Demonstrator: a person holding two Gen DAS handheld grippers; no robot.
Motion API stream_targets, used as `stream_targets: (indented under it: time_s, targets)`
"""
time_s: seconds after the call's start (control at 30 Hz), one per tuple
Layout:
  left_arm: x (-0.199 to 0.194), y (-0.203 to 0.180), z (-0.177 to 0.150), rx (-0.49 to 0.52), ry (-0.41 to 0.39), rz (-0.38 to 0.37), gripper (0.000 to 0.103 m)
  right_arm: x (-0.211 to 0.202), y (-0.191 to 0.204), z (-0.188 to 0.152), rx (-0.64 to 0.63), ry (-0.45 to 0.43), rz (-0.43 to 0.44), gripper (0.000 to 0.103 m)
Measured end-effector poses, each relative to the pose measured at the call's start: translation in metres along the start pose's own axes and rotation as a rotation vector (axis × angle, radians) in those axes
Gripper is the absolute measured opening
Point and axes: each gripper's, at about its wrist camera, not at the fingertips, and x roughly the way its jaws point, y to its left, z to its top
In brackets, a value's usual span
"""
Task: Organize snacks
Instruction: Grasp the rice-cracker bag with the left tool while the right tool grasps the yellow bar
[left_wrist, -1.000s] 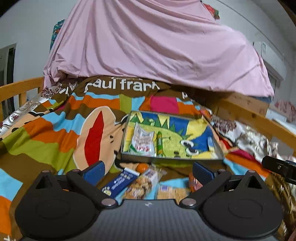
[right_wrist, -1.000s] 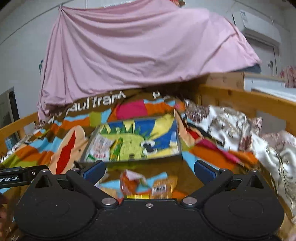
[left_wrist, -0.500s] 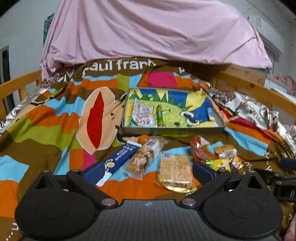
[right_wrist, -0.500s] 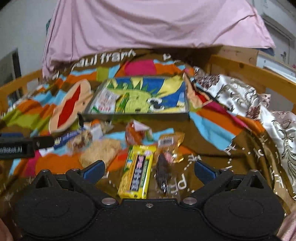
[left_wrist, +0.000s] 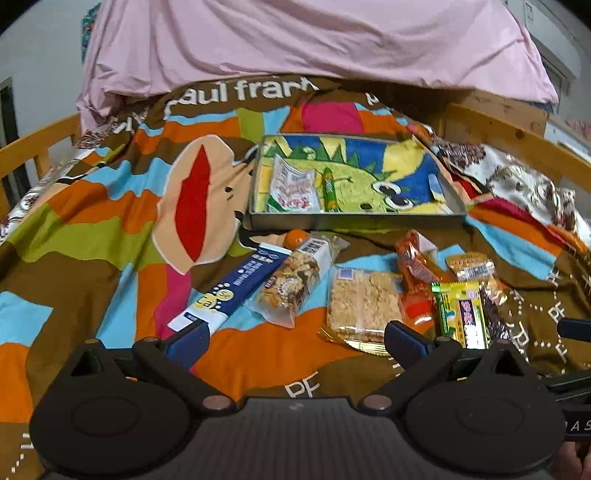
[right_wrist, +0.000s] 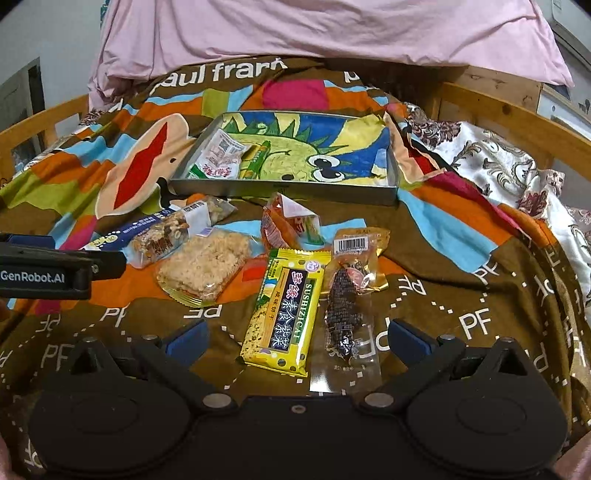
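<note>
1. Right now both grippers hang above the bed, nothing held. Left gripper (left_wrist: 295, 338) jaws spread wide; right gripper (right_wrist: 295, 338) same, wide apart.
2. Target: shallow grey metal tray w/ cartoon dinosaur liner (right_wrist: 284, 192), far side of the snack pile, sitting on the multicolour patchwork blanket (left_wrist: 92, 206). Already inside: white-red crinkly sachet (left_wrist: 293, 184) and thin green stick pack (left_wrist: 328, 188), both at the left end. Rest of tray bare.
3. Loose snacks lie between tray and grippers:
   - yellow foil biscuit pack w/ purple label (right_wrist: 286, 306), just ahead of right gripper, lengthwise to it
   - clear pouch w/ dark dried snack (right_wrist: 347, 306), touching its right edge
   - clear-wrapped rice crisp block (left_wrist: 364, 299), ahead of left gripper
   - nut bar in clear wrapper (left_wrist: 295, 280), long blue-white box (left_wrist: 236, 284), orange crinkly pack (left_wrist: 413, 258)
4. Handling, my read: all light, wrappers slick and crinkly, blanket soft so things sink on contact. Biscuits and rice block prob brittle, go easy on squeeze.
5. Grip pts: yellow pack across its short width, mid-length. Clear pouch by the filled part, not the empty flat film end.
</note>
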Motion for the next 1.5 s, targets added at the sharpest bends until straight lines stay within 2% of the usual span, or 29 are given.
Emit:
stream_targets:
  time_s: [0.2,0.4,0.6,0.8,0.93,1.07,1.2,1.27,1.5]
  targets:
    - [0.026,-0.014,0.007,0.076,0.052,-0.058,0.103,0.016,0.0,-0.001,0.047,0.018,0.014,0.102]
    - [0.059,-0.026,0.011,0.091,0.11,-0.135,0.103,0.029,0.011,-0.004,0.016,0.026,0.01,0.1]
    - [0.088,-0.039,0.012,0.153,0.149,-0.156,0.103,0.041,0.021,-0.005,-0.027,0.032,0.011,0.096]
    - [0.106,-0.047,0.011,0.19,0.182,-0.204,0.102,0.053,0.024,-0.006,-0.026,0.044,0.001,0.08]
    - [0.112,-0.05,0.01,0.194,0.183,-0.24,0.102,0.057,0.026,-0.006,-0.038,0.04,0.001,0.076]
    - [0.117,-0.048,0.009,0.172,0.207,-0.269,0.086,0.062,0.025,-0.004,-0.013,0.036,-0.002,0.071]
    - [0.118,-0.047,0.008,0.17,0.198,-0.271,0.082,0.064,0.031,-0.005,-0.048,0.035,-0.011,0.051]
    - [0.118,-0.048,0.009,0.166,0.196,-0.266,0.078,0.063,0.033,-0.006,-0.064,0.031,-0.016,0.051]
    - [0.111,-0.047,0.007,0.138,0.183,-0.257,0.078,0.058,0.038,-0.008,-0.112,0.016,-0.023,0.05]
